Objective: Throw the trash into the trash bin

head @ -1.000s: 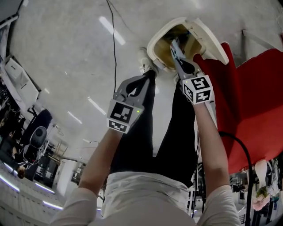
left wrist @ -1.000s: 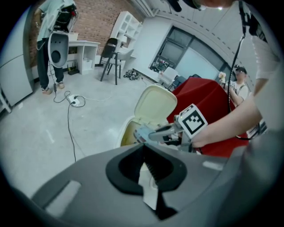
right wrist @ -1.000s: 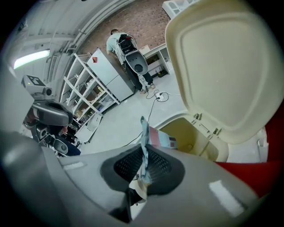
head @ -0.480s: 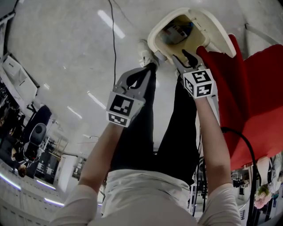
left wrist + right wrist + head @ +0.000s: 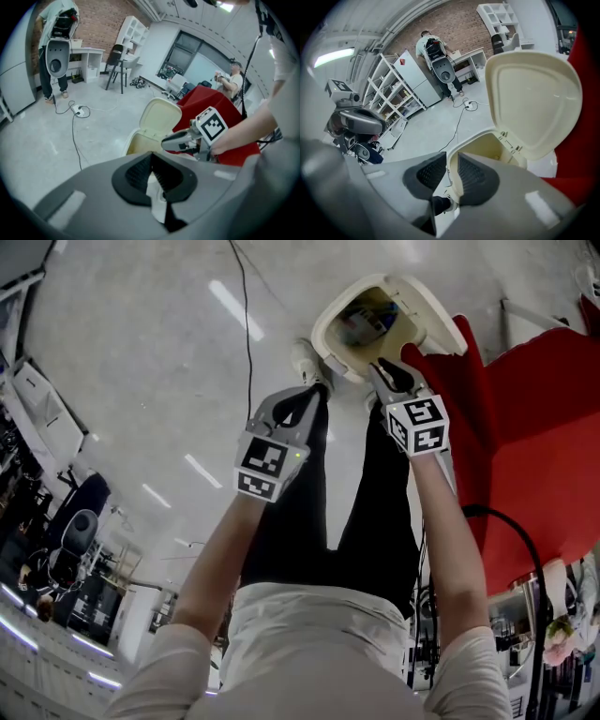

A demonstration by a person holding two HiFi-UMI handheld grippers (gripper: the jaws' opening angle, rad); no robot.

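Standing open at the upper middle of the head view, the trash bin [image 5: 323,331] has its lid [image 5: 436,315] tipped back against a red cloth [image 5: 534,427], and the trash [image 5: 364,320] lies inside. Bare floor [image 5: 141,362] spreads wide to its left. The right gripper [image 5: 382,369] points down at the near rim; its jaws have just been closing, are a little apart and hold nothing. The left gripper [image 5: 309,395] hangs lower left above a leg [image 5: 300,521], jaws together.

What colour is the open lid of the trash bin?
The lid is plain cream, clearest in the right gripper view.
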